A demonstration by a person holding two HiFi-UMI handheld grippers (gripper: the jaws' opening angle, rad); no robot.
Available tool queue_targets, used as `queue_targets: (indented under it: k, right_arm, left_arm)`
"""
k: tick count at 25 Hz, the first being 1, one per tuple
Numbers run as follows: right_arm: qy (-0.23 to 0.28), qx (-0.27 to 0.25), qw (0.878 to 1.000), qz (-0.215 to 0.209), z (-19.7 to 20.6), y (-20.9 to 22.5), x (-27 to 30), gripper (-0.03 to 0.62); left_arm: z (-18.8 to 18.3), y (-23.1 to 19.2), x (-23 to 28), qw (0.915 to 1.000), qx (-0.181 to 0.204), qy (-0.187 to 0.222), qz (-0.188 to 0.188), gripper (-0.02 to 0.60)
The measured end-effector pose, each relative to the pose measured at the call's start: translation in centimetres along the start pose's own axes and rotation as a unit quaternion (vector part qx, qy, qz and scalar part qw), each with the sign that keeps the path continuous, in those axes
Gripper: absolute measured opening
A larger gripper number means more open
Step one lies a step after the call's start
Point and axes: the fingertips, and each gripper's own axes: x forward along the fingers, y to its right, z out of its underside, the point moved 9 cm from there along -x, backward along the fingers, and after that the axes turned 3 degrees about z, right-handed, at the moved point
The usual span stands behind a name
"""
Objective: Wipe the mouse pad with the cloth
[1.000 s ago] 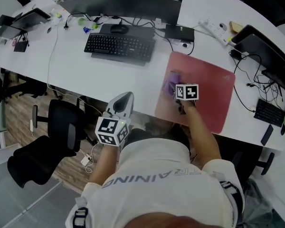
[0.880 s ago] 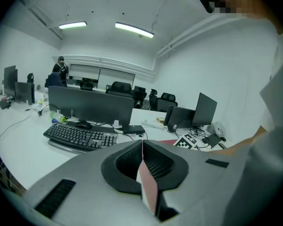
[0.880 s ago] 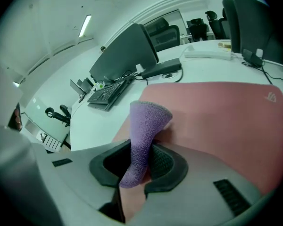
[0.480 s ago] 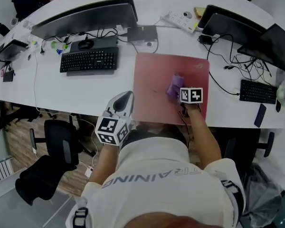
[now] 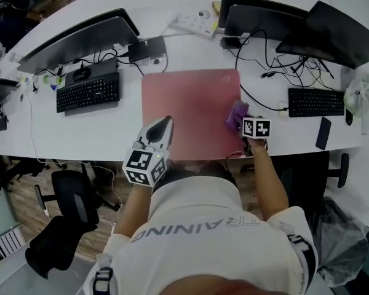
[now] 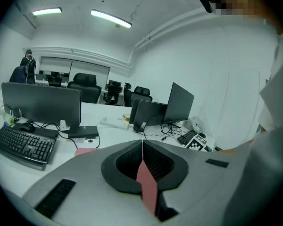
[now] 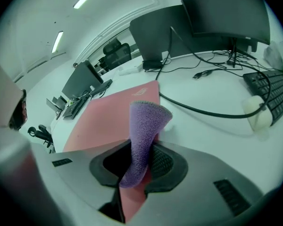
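Note:
A red mouse pad (image 5: 187, 112) lies on the white desk (image 5: 120, 131), in front of the person. The purple cloth (image 5: 236, 114) rests at the pad's right edge, and my right gripper (image 5: 247, 124) is shut on it. In the right gripper view the cloth (image 7: 144, 131) stands up out of the jaws of the right gripper (image 7: 140, 163), bent over at its top, with the pad (image 7: 111, 114) beyond it. My left gripper (image 5: 162, 126) hovers over the pad's near edge. In its own view the left gripper (image 6: 142, 149) is shut on nothing.
A black keyboard (image 5: 87, 92) and a monitor (image 5: 80, 39) sit left of the pad. Cables (image 5: 264, 72), a second keyboard (image 5: 315, 102) and a phone (image 5: 323, 133) lie to the right. A power strip (image 5: 194, 22) is at the back, and an office chair (image 5: 71, 208) stands below the desk.
My right gripper has dragged the cloth across the pad from its left-middle part to its right edge. The left gripper has stayed shut near the pad's front edge.

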Motion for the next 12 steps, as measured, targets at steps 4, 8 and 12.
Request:
queue_targets:
  k: [4,8,12]
  right_arm:
    - [0.004,0.017,1.000,0.020,0.3,2.6,-1.2,0.106]
    - [0.019,0.024,0.998,0.056,0.3,2.7,-2.1,0.106]
    - [0.088,0.018,0.995,0.046,-0.3,-1.5,-3.6,0.104]
  left_arm:
    - [0.1,0.9,0.8,0.9999,0.005,-0.006,0.008,0.032]
    - [0.5,0.3,-0.6,1.0000,0.002,0.000,0.002,0.032]
    - [1.2,-1.6,-3.6,0.9999,-0.006,0.010,-0.007,0.032]
